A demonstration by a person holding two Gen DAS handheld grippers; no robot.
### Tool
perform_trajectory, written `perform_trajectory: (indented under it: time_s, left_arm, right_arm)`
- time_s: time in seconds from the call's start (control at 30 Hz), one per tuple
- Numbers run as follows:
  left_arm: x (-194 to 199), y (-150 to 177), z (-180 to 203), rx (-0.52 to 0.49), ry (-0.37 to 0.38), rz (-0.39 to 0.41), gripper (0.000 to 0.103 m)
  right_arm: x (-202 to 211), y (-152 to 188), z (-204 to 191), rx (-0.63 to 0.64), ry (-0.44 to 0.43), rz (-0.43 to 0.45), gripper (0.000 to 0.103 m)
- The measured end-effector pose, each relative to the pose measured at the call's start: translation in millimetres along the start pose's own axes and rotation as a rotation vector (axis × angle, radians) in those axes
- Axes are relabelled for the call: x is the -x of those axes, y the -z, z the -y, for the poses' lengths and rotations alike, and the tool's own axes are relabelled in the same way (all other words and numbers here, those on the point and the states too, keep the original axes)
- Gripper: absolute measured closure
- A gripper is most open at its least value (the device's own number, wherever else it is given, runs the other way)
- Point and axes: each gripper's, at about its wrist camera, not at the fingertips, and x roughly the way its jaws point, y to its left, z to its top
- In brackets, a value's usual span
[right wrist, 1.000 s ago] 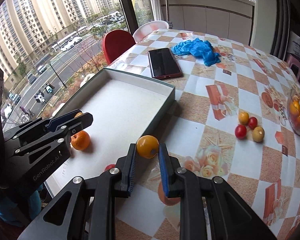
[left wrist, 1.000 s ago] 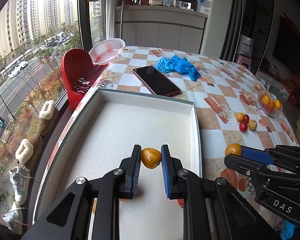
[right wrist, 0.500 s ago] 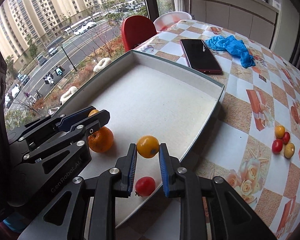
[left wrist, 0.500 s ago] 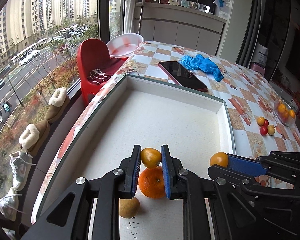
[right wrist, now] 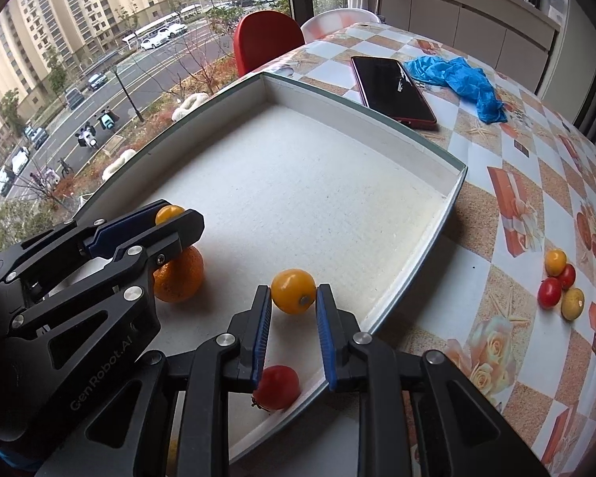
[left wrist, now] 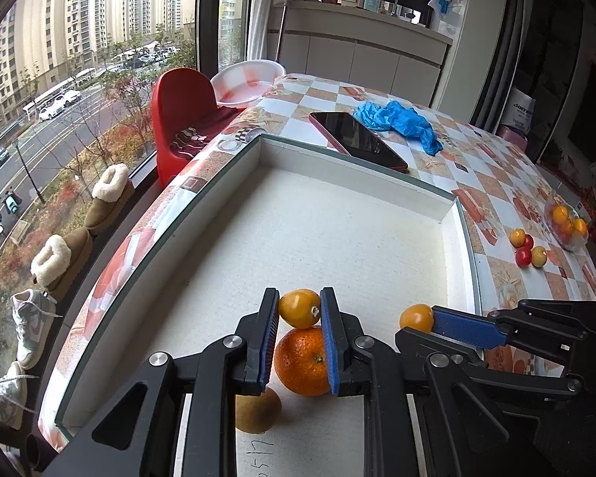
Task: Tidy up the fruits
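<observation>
**Both fruits now over the tray, not yet released**

Left tongs (left wrist: 300, 310) clamped on a small yellow-orange round fruit (left wrist: 300, 307), stem scar facing its right pad. Right tongs (right wrist: 293, 292) clamped on a second small yellow-orange round fruit (right wrist: 293, 291), same kind.

Change over the last second: both tongs came in and down. A second ago the right one's fruit hung over the tablecloth outside the tray's right wall; it's now inside the wall, above the white liner. The left one dropped lower; a large orange citrus (left wrist: 304, 361) and a brown kiwi (left wrist: 257, 409) have come into view just below and behind its tips. Grip width unchanged on both.

Placement relative to tongs:
- Left: citrus directly under the jaws, kiwi below-left of it.
- Right: a red cherry tomato (right wrist: 277, 387) sits on the liner below the jaws, close to the near-right wall.
- Shallow white-lined rectangular tray with grey-green rim (left wrist: 455, 202) stretches ahead of both tongs, mostly bare.

Meaning: looks like transport is done, release is next. Risk: the left fruit sits right above the citrus, could roll off it on drop.

Still outside the tray, well to the right: a cluster of four small tomatoes (right wrist: 561, 284) on the checked tablecloth (right wrist: 496, 151).
</observation>
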Motion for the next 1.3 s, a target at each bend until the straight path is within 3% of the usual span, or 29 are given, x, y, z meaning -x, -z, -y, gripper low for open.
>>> perform_trajectory:
  time_s: [0.1,0.13,0.2,0.23,0.27,0.37,0.4,0.43,0.5,0.57,0.73,1.3]
  left_arm:
    - [-1,-1,2,0.000,-0.001,-0.007,0.081]
    - [-1,-1,1,0.002,-0.009,-0.010,0.076]
    - [2,-1,-3,0.025,-0.059,-0.007,0.056]
    - [4,-2,-7,0.044,-0.072,0.004,0.044]
    - [7,-2,-10,0.059,-0.073,0.017,0.038]
    - [12,-5,-18,0.085,-0.077,0.033,0.021]
    - [13,-6,-20,0.091,-0.083,0.036,0.019]
    - [14,-7,-22,0.098,-0.092,0.037,0.015]
    - [16,-7,-22,0.112,-0.086,0.038,0.003]
    - [19,-7,-19,0.112,-0.083,0.047,0.003]
    - [24,-10,1,0.062,-0.072,0.047,0.002]
    - [26,-17,86,-0.091,-0.015,0.008,0.003]
  right_arm:
    - [3,0,2,-0.004,0.004,0.010,0.077]
    - [4,0,2,-0.003,0.014,0.019,0.077]
    - [9,0,4,-0.006,0.024,0.039,0.076]
    - [13,0,7,-0.014,0.022,0.052,0.068]
    - [17,-1,10,-0.023,0.030,0.066,0.063]
    - [28,-1,20,-0.043,0.027,0.109,0.036]
    - [32,-1,23,-0.052,0.036,0.122,0.016]
    - [35,0,27,-0.064,0.055,0.136,0.007]
    - [42,1,37,-0.086,0.069,0.159,0.005]
    - [49,3,48,-0.116,0.063,0.178,0.000]
    - [64,10,75,-0.174,0.098,0.215,0.000]
    - [73,68,178,-0.384,0.149,0.130,0.000]
